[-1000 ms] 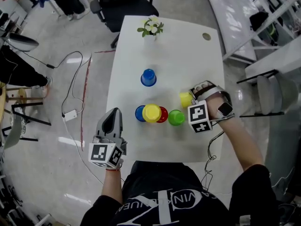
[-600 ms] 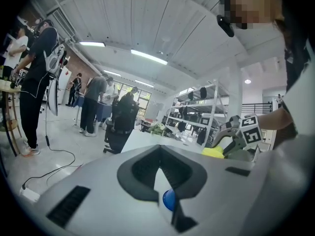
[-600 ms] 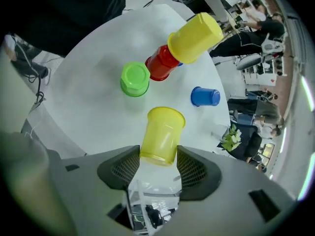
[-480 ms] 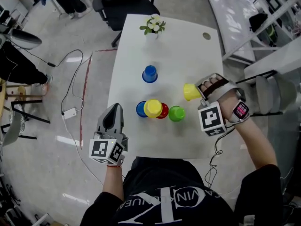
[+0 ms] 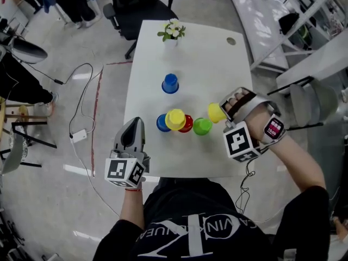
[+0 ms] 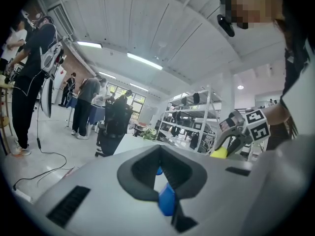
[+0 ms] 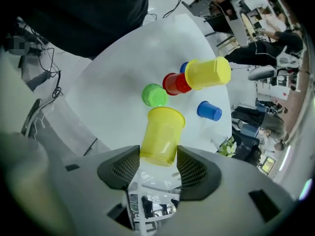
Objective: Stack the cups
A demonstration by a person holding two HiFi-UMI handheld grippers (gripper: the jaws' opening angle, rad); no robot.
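My right gripper (image 5: 224,111) (image 7: 158,157) is shut on a yellow cup (image 5: 216,112) (image 7: 162,133), gripped near its base with the rim pointing away, just above the table right of the green cup (image 5: 202,126) (image 7: 154,95). Left of the green cup sits a tight cluster: a red cup (image 5: 187,124) (image 7: 174,83), a second yellow cup (image 5: 175,118) (image 7: 207,73) and a blue cup (image 5: 161,123). Another blue cup (image 5: 170,84) (image 7: 209,110) stands alone, upside down, farther back. My left gripper (image 5: 133,128) (image 6: 160,157) hovers at the table's near left edge, shut and holding nothing.
The white table (image 5: 217,58) carries a small vase of flowers (image 5: 171,32) at its far edge and a round grommet (image 5: 231,41). An office chair (image 5: 136,7) stands behind the table. Cables (image 5: 81,107) lie on the floor to the left. Another white table (image 5: 261,15) is at right.
My right gripper, still holding the yellow cup, swung out to the right and then back, ending closer to the green cup. The left gripper stayed in place.
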